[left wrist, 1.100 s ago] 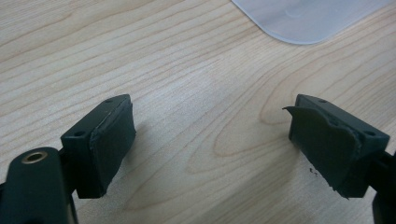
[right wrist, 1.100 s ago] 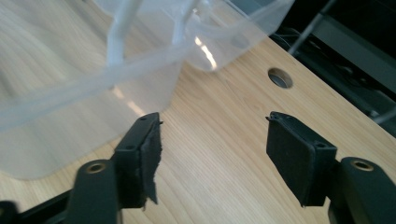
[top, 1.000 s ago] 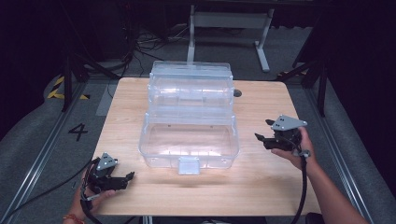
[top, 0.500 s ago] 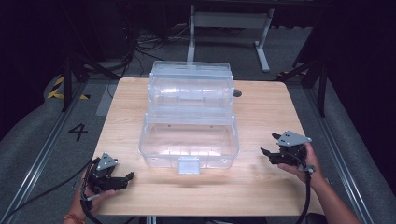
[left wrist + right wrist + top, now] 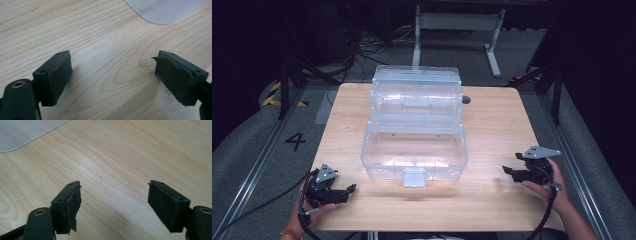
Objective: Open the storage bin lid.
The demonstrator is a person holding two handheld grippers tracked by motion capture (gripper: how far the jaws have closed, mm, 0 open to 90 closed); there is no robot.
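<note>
While the clear plastic box (image 5: pixel 414 145) stood at the middle of the table (image 5: pixel 497 125), lid raised, nothing touched it. Left gripper (image 5: pixel 349 189): near the front left corner, jaws spread, empty. Right gripper (image 5: pixel 508 170): near the right edge, jaws just opening, empty.

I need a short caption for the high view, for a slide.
Clear plastic box on wooden table, open left gripper and right gripper resting apart.

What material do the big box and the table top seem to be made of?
Box: probably clear, glossy plastic; the wood shows through its walls and the edges catch light.
Table top: light wood or wood-look laminate, matt; grain lines run across it.
</note>
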